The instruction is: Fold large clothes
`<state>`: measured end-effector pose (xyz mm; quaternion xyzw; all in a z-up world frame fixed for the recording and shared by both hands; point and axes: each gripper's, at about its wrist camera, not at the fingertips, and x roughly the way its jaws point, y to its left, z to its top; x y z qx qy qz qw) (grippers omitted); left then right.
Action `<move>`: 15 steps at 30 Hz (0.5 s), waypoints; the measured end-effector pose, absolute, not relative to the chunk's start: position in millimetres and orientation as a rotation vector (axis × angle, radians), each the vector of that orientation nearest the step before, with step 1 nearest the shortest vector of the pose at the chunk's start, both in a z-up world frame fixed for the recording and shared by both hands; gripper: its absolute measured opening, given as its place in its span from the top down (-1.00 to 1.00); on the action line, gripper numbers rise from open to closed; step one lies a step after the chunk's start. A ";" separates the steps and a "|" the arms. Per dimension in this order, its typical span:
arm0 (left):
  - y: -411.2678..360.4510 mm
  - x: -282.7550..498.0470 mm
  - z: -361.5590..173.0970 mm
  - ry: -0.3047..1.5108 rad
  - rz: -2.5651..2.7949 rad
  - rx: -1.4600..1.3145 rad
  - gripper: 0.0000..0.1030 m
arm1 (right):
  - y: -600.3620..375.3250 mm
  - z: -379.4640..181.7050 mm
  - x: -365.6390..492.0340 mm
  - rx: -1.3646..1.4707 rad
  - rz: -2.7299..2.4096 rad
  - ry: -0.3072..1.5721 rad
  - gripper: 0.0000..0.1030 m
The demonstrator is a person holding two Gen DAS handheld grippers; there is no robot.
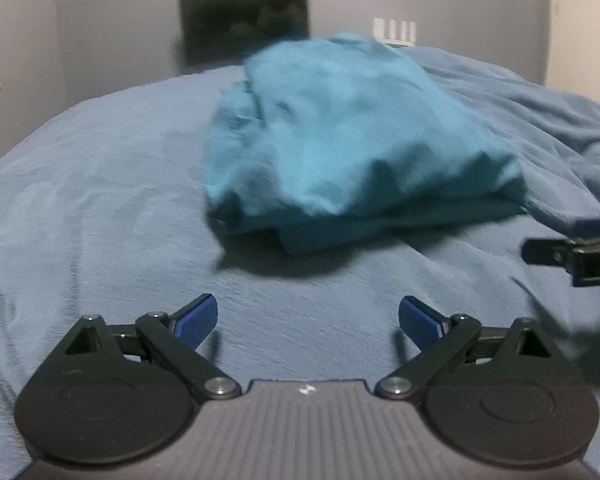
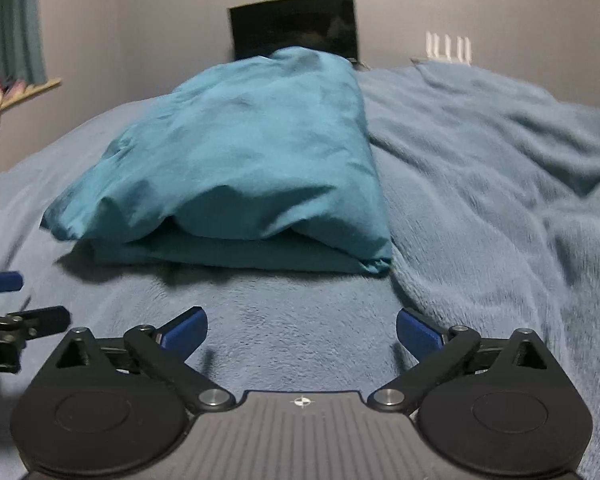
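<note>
Since both grippers hang low over the bed with nothing in them, the left gripper (image 1: 308, 322) and right gripper (image 2: 302, 330) each have their blue fingers (image 1: 196, 320) spread wide, side by side and a bit apart from each other. The teal garment (image 2: 236, 168) lies just beyond them on the blue blanket (image 2: 284, 328), already doubled over into a puffy bundle with layered edges along the near side. Looks to me like a late fold, so I'd pinch the two near corners evenly, grab all the layers at once, and lift together so the stack doesn't skew. The blanket is fuzzy and bunches up in ridges on the right, which could snag or drag the cloth. Farther back there's a dark screen (image 2: 296, 28) against a grey wall (image 2: 140, 20), and a curtain (image 2: 12, 20) far left.
</note>
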<state>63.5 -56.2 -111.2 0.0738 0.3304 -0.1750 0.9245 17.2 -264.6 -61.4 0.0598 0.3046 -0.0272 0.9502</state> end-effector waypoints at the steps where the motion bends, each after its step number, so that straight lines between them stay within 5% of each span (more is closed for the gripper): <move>1: -58.7 61.7 -113.0 0.679 -0.373 0.156 -0.89 | -263.0 -60.4 14.8 0.109 -0.048 0.612 -0.99; 15: -62.0 54.6 -107.0 0.630 -0.397 0.158 -0.89 | -258.9 -59.1 11.1 0.069 -0.063 0.583 -0.99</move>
